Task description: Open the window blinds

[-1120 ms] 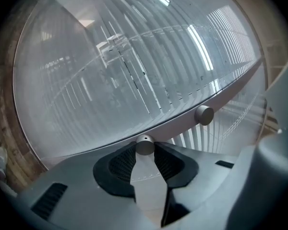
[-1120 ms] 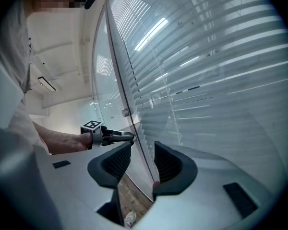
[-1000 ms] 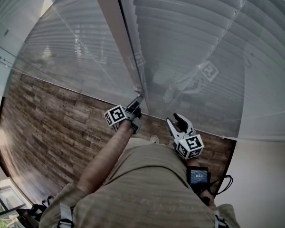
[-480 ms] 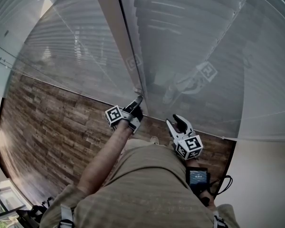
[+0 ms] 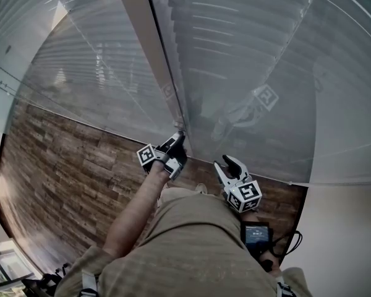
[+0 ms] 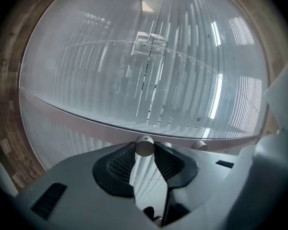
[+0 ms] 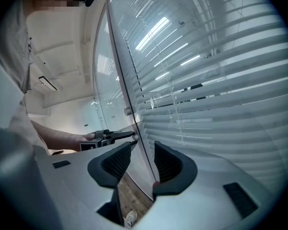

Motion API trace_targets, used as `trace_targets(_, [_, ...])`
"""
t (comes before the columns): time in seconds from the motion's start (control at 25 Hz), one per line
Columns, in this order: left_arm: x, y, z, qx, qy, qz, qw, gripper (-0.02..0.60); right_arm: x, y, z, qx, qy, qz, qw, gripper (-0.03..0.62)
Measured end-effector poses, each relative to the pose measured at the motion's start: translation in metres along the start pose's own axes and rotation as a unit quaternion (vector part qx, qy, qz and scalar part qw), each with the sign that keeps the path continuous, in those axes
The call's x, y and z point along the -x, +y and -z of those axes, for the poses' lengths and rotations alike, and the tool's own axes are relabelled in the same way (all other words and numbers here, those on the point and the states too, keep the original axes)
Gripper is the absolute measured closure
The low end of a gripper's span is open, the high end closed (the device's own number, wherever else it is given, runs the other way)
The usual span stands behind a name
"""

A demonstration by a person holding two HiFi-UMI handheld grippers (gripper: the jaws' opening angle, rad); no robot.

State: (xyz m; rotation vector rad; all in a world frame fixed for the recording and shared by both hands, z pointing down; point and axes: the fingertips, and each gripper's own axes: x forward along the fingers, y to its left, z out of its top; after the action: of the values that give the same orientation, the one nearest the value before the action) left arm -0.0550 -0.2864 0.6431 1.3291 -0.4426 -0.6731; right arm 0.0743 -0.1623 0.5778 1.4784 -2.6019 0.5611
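Grey knob (image 6: 145, 145) pinched between left gripper (image 5: 178, 141) fingers, clear only in left gripper view; right gripper (image 7: 143, 151) fingers apart, empty, beside blinds (image 7: 221, 80).

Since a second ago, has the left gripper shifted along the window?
No. The left gripper keeps its place, jaws on the knob at the foot of the window post.

This looks like an office or meeting room rather than a home. Tall glass walls (image 5: 260, 73) rise straight from the floor, with pale horizontal blinds (image 7: 221, 85) behind the panes and a small round knob (image 6: 144, 145) by the frame. A white post (image 5: 139, 36) divides the panes. The floor (image 5: 68, 166) is brown wood-look plank, and long bright streaks (image 7: 152, 30) in the glass look like reflected strip lights.
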Motion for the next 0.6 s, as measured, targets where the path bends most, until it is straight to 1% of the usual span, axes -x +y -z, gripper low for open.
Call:
trace_targets(0.12, [0.005, 0.004, 0.004, -0.048, 0.004, -0.007, 0.9988, 0.448, 0.002, 0.003, 0.011, -0.002, 0.000, -0.003, 1.000, 0.434])
trace_targets(0.24, [0.008, 0.002, 0.010, -0.096, 0.012, -0.013, 0.9953, 0.443, 0.004, 0.004, 0.015, -0.008, 0.000, -0.004, 1.000, 0.434])
trace_targets(0.36, [0.014, 0.006, 0.009, -0.133, 0.011, -0.032, 0.9906, 0.430, 0.003, 0.002, 0.016, -0.011, 0.000, -0.002, 1.000, 0.434])
trace_targets(0.44, [0.019, 0.009, 0.007, -0.158, 0.008, -0.048, 0.9863, 0.426, 0.002, 0.002, 0.017, -0.012, 0.000, -0.003, 1.000, 0.434])
trace_targets(0.6, [0.026, 0.013, 0.007, -0.213, 0.013, -0.086, 0.9732, 0.425, 0.003, 0.003, 0.016, -0.010, 0.000, -0.005, 1.000, 0.434])
